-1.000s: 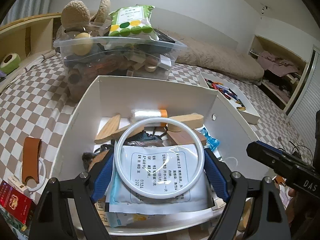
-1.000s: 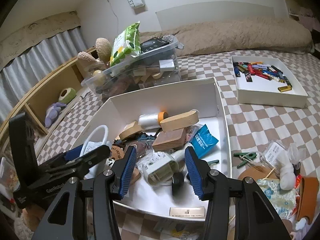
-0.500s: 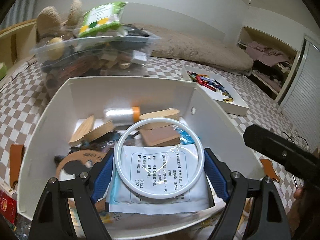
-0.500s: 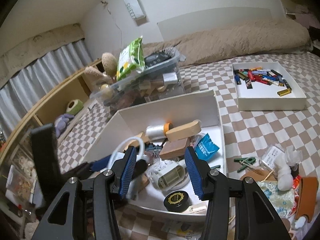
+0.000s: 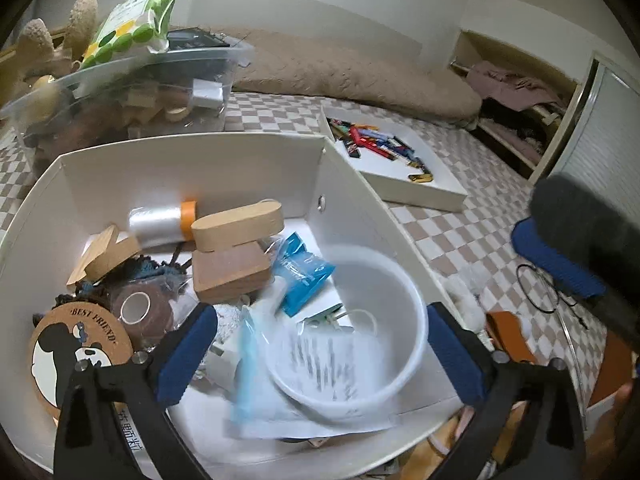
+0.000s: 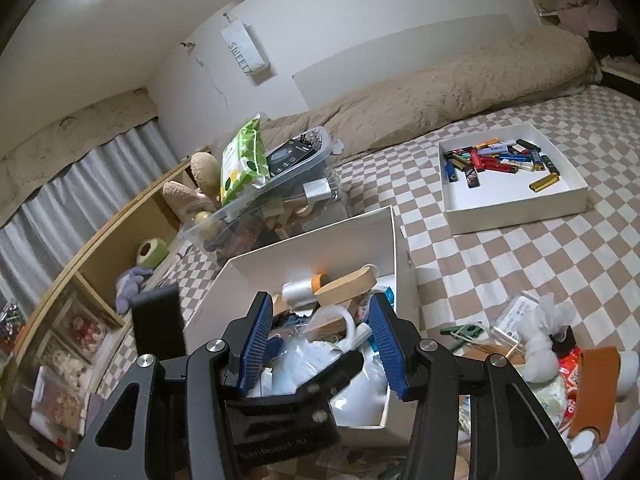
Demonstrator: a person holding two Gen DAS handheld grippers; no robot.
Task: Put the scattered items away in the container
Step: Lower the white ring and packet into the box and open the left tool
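Your left gripper is opening now: its blue fingers no longer clamp the white plastic ring with its printed packet, which drop blurred into the white box.

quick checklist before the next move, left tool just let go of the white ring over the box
1. Left tool clear of the white ring: ok, jaws opening, pads off the rim.
2. Ring and packet over the white box: ok, both inside its walls; they are blurred, so not settled.
3. Packet fully inside: cannot tell, its lower edge sits near the front wall.
4. Right tool free for a pick: ok, nothing between its pads.
5. Items left outside: not ok, a green clip and brown leather strap lie on the checked cover.
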